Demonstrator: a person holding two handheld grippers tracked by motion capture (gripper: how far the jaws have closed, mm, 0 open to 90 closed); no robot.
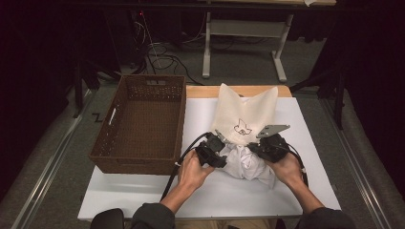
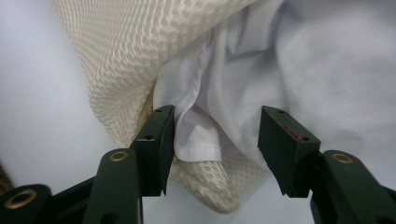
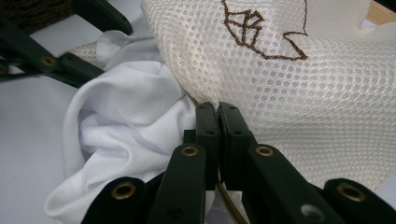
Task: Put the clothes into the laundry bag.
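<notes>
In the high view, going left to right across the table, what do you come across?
Brown woven basket → left gripper → white cloth spilling from the cream mesh bag → right gripper.

No words, brand names or numbers to read anywhere here. The one sign is a brown stitched outline emblem (image 1: 242, 128), leaf-like, on the cream mesh bag (image 1: 229, 107), sitting toward six o'clock on its face. Up close it is thread on mesh, no letters in it.
</notes>
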